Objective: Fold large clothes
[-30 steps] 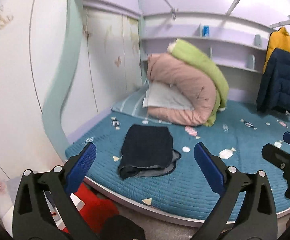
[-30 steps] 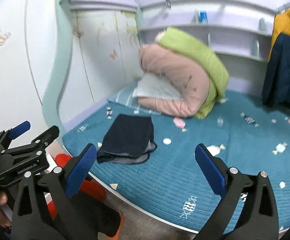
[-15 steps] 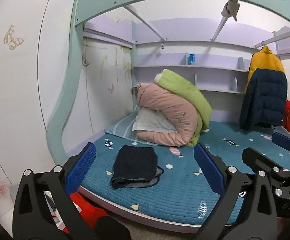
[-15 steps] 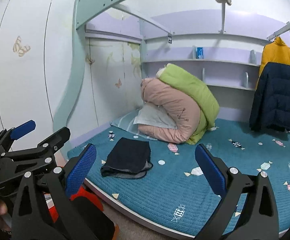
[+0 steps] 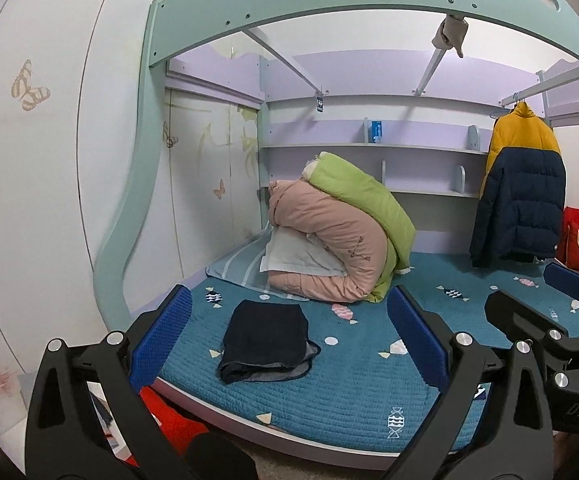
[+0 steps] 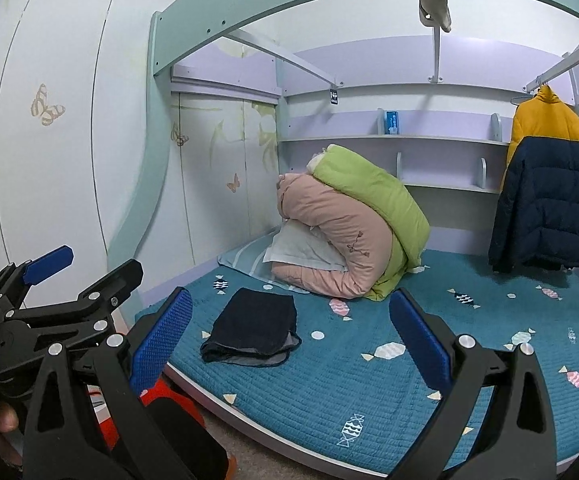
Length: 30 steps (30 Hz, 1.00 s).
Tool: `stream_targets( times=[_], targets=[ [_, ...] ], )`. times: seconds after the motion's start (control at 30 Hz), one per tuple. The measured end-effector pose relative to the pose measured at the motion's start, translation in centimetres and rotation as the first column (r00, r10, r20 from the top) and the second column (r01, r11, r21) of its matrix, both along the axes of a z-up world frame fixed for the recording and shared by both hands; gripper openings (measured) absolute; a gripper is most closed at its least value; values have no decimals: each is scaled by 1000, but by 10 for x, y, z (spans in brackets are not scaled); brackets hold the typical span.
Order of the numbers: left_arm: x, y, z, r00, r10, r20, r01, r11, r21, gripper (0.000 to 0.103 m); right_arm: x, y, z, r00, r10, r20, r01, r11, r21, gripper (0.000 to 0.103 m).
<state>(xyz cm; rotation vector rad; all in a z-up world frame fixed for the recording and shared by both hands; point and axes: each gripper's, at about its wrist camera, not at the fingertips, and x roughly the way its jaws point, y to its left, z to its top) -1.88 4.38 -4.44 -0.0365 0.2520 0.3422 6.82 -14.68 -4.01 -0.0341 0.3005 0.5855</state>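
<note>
A dark navy garment (image 5: 264, 339) lies folded into a rough rectangle on the teal bed cover (image 5: 369, 368), near the bed's front left edge; it also shows in the right wrist view (image 6: 254, 328). My left gripper (image 5: 289, 340) is open and empty, held back from the bed in front of the garment. My right gripper (image 6: 293, 344) is open and empty too, held level beside the left one. Each gripper shows in the other's view: the right one (image 5: 545, 312) at the right edge, the left one (image 6: 85, 276) at the left edge.
A rolled pink and green duvet (image 5: 341, 240) with a white pillow sits at the back of the bed. A yellow and navy puffer jacket (image 5: 521, 188) hangs at the right. A mint bed frame arch (image 5: 137, 208) stands left. Red things (image 5: 169, 420) lie on the floor below.
Both grippers have pulled back and up from the bed, so the garment looks smaller and the whole bed frame arch shows. The garment has not moved.
</note>
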Motion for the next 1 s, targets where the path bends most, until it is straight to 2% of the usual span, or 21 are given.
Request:
stream_targets(
  times=[0.47, 1.0],
  targets=[
    [-3, 0, 4, 999, 10, 32, -10, 1000, 14, 98, 2, -1, 1, 1000, 6, -8, -6, 1000, 17, 95],
    [-1, 4, 5, 999, 8, 34, -8, 1000, 8, 98, 1, 2, 3, 1000, 4, -5, -4, 1000, 19, 95]
  ],
)
